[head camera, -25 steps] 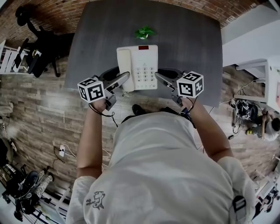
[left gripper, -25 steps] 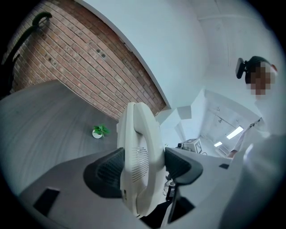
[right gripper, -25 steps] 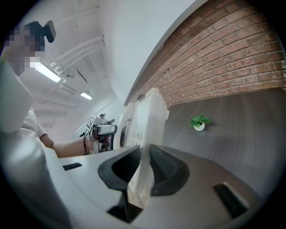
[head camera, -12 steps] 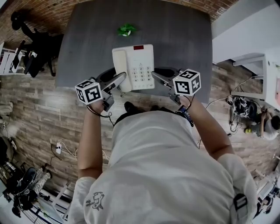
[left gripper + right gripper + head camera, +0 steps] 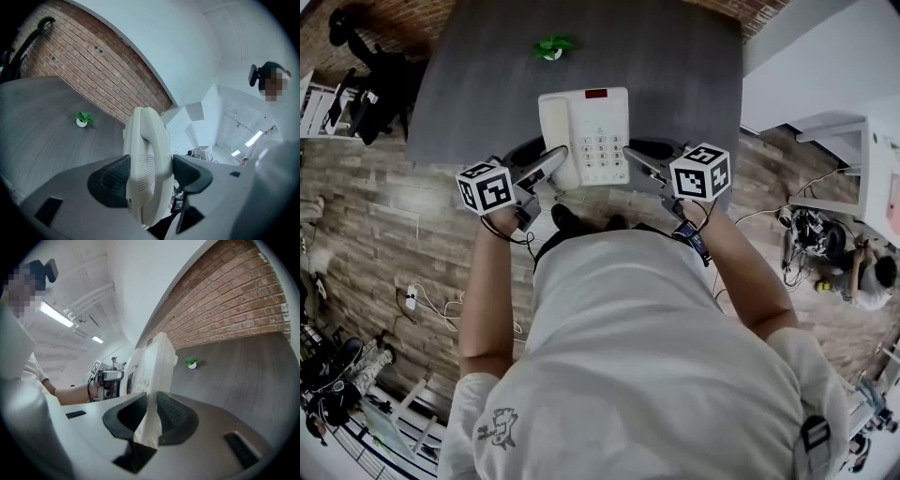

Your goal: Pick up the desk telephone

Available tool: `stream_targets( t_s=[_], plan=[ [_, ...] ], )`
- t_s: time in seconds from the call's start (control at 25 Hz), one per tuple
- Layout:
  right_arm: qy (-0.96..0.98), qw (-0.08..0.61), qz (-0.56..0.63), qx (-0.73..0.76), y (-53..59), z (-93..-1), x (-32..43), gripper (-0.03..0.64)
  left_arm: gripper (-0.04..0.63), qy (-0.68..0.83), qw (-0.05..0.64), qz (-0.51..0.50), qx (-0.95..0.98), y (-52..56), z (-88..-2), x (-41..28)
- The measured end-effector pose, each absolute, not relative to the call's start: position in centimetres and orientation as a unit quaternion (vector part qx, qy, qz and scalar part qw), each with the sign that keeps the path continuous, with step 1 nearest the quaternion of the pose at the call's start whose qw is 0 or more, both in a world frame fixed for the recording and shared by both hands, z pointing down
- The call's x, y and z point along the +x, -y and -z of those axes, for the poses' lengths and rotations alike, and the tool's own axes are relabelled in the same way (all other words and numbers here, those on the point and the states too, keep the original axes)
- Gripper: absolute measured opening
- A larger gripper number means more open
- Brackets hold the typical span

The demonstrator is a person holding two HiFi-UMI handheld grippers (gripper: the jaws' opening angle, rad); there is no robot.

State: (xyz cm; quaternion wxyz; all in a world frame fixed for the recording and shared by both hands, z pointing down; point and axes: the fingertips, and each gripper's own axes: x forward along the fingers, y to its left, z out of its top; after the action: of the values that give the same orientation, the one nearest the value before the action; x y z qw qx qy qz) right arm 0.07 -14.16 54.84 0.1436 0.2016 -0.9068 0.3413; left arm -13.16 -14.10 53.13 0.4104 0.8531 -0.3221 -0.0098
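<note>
The white desk telephone [image 5: 586,134] is held between both grippers over the near edge of the dark grey table [image 5: 675,75]. My left gripper [image 5: 553,165] is shut on its handset side, and in the left gripper view the dark pads [image 5: 111,180] press the handset [image 5: 147,159] from both sides. My right gripper [image 5: 630,157] is shut on the thin right edge of the telephone [image 5: 152,373]. In both gripper views the telephone looks raised off the table top [image 5: 33,122].
A small green plant in a white pot [image 5: 551,47] stands at the table's far side. A brick wall [image 5: 93,65] runs behind the table. A black office chair [image 5: 366,66] is on the left, white furniture [image 5: 872,169] and cables on the right.
Both grippers and the telephone have come back toward the person, and the gap to the plant has grown. Both grips look the same.
</note>
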Motion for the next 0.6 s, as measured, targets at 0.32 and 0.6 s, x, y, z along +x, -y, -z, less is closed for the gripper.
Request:
stream_targets(
  t_s=[0.32,0.6],
  plan=[
    [0.909,0.14,-0.342,0.19,11.0,-54.9,3.1,0.075,0.304,0.332,0.41,0.007,0.849,10.8,-53.1,-10.1],
    [0.91,0.125,-0.343,0.197,8.1,-54.7,4.3,0.075,0.304,0.332,0.4,-0.002,0.854,8.3,-52.5,-8.8]
  ],
)
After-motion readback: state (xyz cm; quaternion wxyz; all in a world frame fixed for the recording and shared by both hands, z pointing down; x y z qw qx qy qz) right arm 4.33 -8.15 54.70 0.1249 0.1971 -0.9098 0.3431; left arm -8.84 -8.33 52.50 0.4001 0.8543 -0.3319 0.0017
